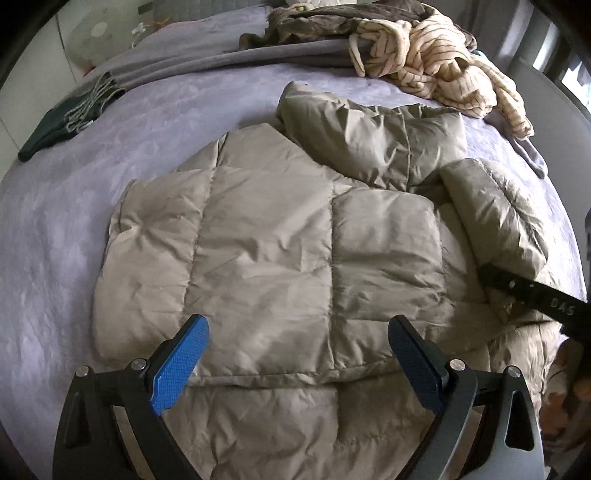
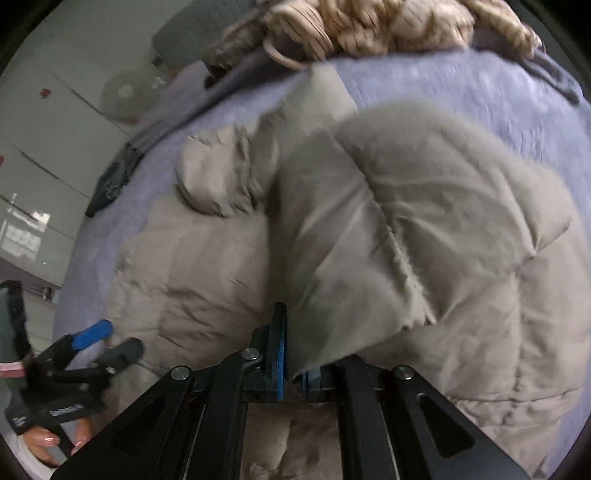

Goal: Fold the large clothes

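A beige quilted puffer jacket (image 1: 266, 236) lies spread on the lavender bed cover (image 1: 55, 221). My left gripper (image 1: 298, 325) hovers open over the jacket's near part, nothing between its blue pads. In the right wrist view my right gripper (image 2: 293, 354) is shut on a fold of the jacket (image 2: 443, 221), and the lifted sleeve part drapes over its fingers. The picture there is blurred. From the left wrist view, the right gripper shows as a black finger (image 1: 532, 291) under the raised sleeve (image 1: 495, 206). The open left gripper (image 2: 107, 343) appears at the lower left of the right wrist view.
A cream striped garment (image 1: 443, 62) and a brown one (image 1: 314, 22) are piled at the bed's far side on a grey blanket (image 1: 221, 59). A dark green garment (image 1: 62, 122) lies at the far left edge. A white fan (image 1: 96, 37) stands beyond the bed.
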`<action>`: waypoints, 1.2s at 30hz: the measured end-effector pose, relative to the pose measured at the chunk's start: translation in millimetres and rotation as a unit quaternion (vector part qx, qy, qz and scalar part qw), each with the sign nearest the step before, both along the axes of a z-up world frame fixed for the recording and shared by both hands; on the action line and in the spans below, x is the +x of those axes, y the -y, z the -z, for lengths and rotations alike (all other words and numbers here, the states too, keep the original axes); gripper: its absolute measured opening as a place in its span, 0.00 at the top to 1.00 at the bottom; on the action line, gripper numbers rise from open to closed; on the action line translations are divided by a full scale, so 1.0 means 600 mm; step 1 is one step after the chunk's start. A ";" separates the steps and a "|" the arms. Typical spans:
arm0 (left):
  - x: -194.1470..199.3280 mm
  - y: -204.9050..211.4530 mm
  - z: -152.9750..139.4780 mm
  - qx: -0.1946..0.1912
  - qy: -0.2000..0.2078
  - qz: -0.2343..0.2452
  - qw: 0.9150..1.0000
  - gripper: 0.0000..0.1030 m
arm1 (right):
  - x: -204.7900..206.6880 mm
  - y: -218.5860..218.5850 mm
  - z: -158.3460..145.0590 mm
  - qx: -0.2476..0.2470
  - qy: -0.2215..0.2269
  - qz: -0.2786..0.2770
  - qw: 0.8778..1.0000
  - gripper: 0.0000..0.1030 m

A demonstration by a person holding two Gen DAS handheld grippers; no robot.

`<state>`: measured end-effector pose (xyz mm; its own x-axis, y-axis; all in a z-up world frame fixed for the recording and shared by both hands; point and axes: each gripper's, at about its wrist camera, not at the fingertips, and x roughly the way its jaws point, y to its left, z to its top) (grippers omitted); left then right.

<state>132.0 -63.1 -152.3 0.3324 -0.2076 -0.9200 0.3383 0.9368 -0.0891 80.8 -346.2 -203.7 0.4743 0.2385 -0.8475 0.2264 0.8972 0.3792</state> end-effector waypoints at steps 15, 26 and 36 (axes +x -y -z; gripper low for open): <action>0.046 -0.010 0.008 -0.029 -0.009 -0.024 0.999 0.05 | -0.088 0.127 -0.048 0.132 0.044 0.161 0.977 0.27; 0.074 -0.077 -0.001 -0.143 -0.049 -0.043 0.988 0.05 | -0.012 0.130 -0.069 0.205 0.096 0.170 0.959 0.92; 0.097 -0.128 -0.005 -0.291 -0.096 -0.054 0.951 0.05 | 0.047 -0.152 -0.066 -0.017 0.021 -0.104 0.994 0.91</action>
